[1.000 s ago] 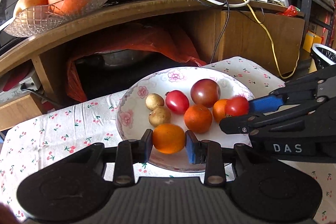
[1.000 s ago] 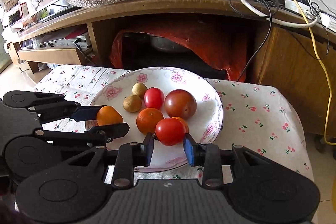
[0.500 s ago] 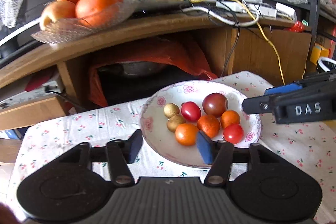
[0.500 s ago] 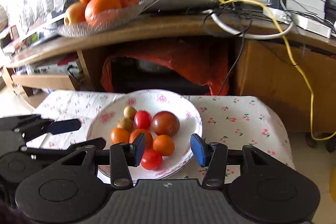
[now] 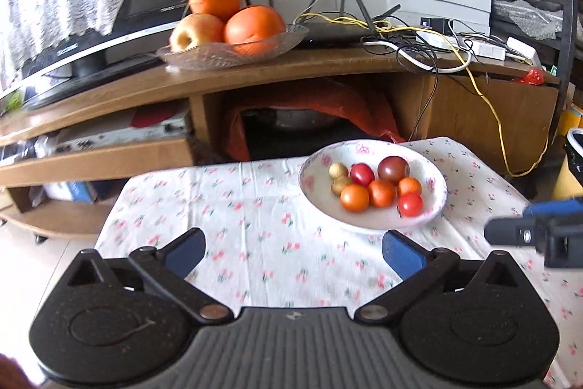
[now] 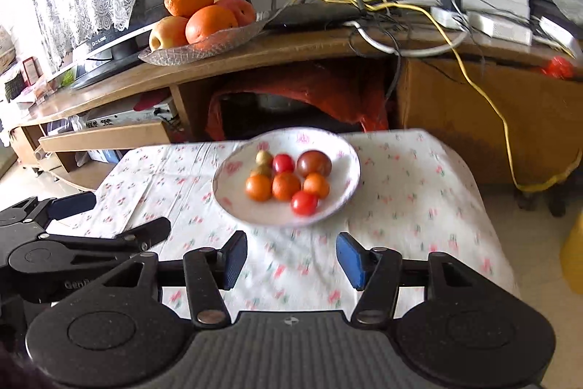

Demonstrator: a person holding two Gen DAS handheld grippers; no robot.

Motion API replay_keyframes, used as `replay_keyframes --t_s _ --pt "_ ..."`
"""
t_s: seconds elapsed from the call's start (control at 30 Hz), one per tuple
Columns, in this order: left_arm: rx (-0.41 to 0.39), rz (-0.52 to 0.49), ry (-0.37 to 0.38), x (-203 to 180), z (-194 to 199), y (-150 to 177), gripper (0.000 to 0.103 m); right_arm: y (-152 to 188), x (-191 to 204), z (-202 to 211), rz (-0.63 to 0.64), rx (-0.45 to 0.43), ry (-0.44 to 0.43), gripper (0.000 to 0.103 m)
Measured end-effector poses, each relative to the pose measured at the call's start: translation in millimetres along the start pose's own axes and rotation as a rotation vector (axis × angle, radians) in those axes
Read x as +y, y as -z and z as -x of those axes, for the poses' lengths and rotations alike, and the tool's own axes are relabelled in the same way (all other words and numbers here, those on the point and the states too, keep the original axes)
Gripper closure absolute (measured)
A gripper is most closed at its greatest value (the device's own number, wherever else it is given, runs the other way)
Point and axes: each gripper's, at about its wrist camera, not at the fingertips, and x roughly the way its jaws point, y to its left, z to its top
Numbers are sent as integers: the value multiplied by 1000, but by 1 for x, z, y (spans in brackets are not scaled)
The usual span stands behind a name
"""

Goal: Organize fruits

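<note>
A floral plate (image 5: 433,203) (image 6: 226,192) on the cherry-print tablecloth holds several small fruits: an orange one (image 5: 354,198) (image 6: 258,187), a red tomato (image 5: 410,204) (image 6: 304,203), a dark tomato (image 5: 393,169) (image 6: 314,163) and others. My left gripper (image 5: 293,252) is open and empty, well back from the plate. My right gripper (image 6: 291,259) is open and empty, also back from the plate. The right gripper shows at the right edge of the left wrist view (image 5: 539,228); the left gripper shows at the left of the right wrist view (image 6: 105,217).
A wooden TV stand (image 5: 328,68) stands behind the table with a glass bowl (image 5: 226,55) (image 6: 196,51) of oranges and an apple, a router and tangled cables (image 5: 400,35). A red bag (image 6: 320,90) fills the shelf below. The table's right edge (image 6: 488,221) drops to the floor.
Both grippers let go of their fruits, the orange one and the red tomato, which now lie on the plate. Both opened wide and drew back and up from the plate.
</note>
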Motion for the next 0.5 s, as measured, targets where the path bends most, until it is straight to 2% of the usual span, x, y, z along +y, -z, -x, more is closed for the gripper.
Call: replay_keyframes --t_s 0.13,0.33,0.5 --pt "8 1 -22 -2 23 10 0 21 7 18 -34 20 0 52" --pt "47 -16 7 -9 47 31 0 42 17 42 -66 13 -6 51" --pt "64 -11 -1 -12 63 38 0 58 25 55 -89 20 -11 51"
